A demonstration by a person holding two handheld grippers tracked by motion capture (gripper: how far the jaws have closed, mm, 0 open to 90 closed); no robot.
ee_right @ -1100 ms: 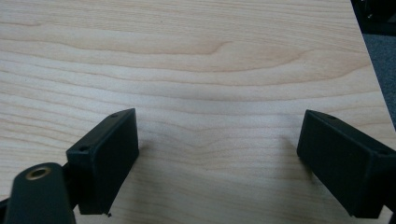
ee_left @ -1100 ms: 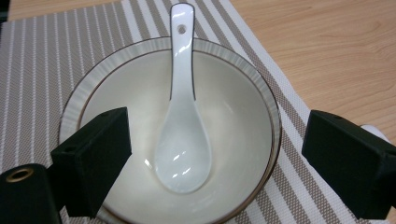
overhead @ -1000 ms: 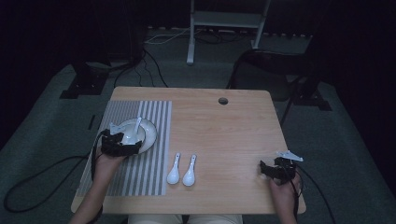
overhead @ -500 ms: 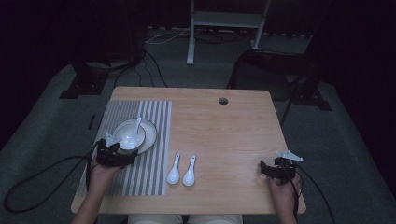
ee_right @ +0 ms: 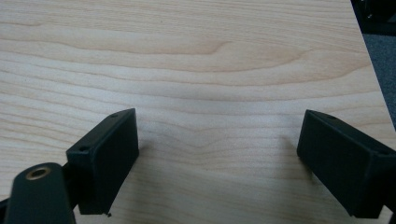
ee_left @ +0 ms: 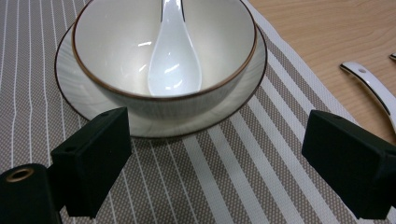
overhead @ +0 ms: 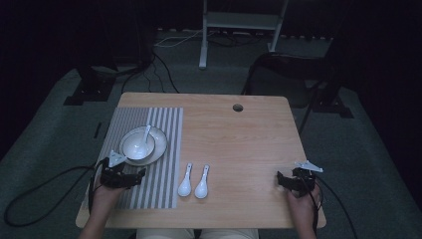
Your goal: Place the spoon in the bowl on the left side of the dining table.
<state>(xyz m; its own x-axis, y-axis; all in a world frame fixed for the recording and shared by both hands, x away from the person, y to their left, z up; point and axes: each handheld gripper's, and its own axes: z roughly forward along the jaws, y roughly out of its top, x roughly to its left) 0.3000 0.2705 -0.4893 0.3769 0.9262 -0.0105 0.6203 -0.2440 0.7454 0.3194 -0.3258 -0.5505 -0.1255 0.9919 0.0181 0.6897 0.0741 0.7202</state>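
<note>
Apparently partway through laying a place setting. Left gripper (ee_left: pixel 219 158): jaws spread wide, empty, low over the striped placemat (ee_left: pixel 243 186), just short of the plate's near rim. Ahead of those jaws: white bowl (ee_left: pixel 116 51) with a brown lip, upright on a plate (ee_left: pixel 84 105), one white spoon (ee_left: pixel 173 60) already lying inside it, handle leaning on the far rim. Looks done, then: mat down along the desk's left edge, plate on it, bowl on the plate, first spoon in.

Still loose: two more white spoons (overhead: pixel 194 181), side by side on the bare wood just past the mat's right edge, near the desk's front edge, handles pointing away; untouched by either gripper.

Right gripper (ee_right: pixel 219 158): jaws likewise wide apart, nothing between them, hovering over plain wood by the desk's front right corner, well apart from the spoons.

Likely remaining: deciding where those two spoons belong and picking them up, one at a time.
</note>
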